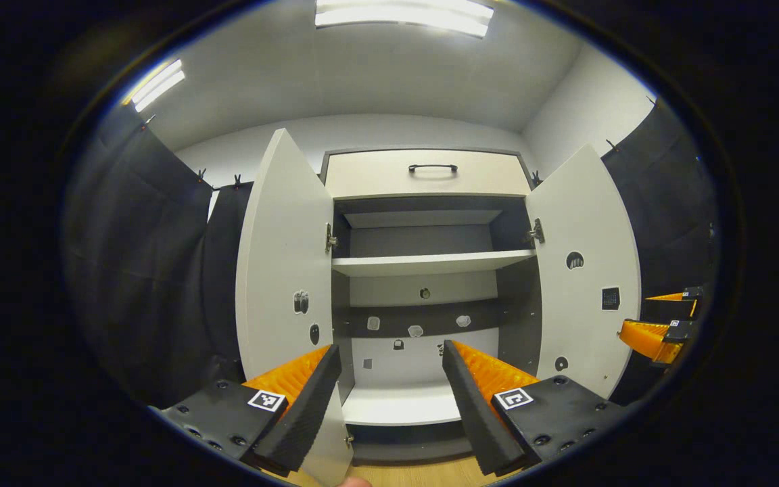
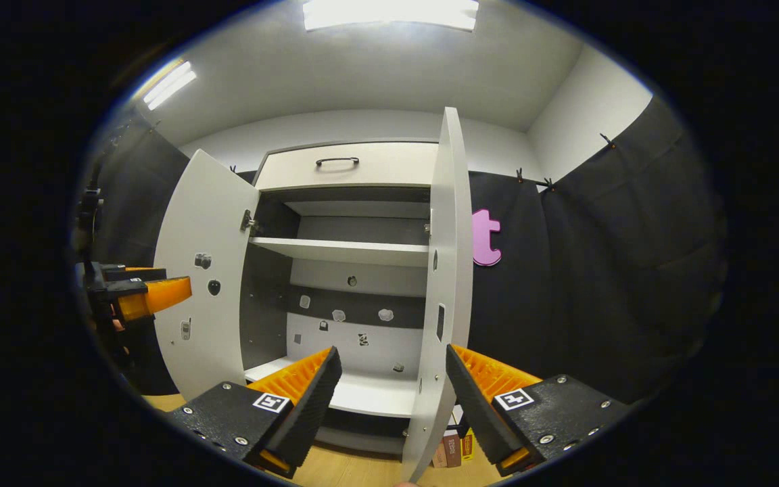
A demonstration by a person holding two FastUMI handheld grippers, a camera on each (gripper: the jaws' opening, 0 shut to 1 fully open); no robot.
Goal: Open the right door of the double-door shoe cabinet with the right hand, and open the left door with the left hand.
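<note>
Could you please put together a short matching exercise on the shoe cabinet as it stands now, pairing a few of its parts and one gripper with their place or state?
Things:
1. left door
2. right door
3. drawer handle
4. left gripper

Places or states:
A. fingers open, nothing between them
B. swung open, hinged on the cabinet's right side
C. on the closed drawer front, above the shelves
D. swung open, hinged on the cabinet's left side

Pairs: 1-D, 2-B, 3-C, 4-A
</note>
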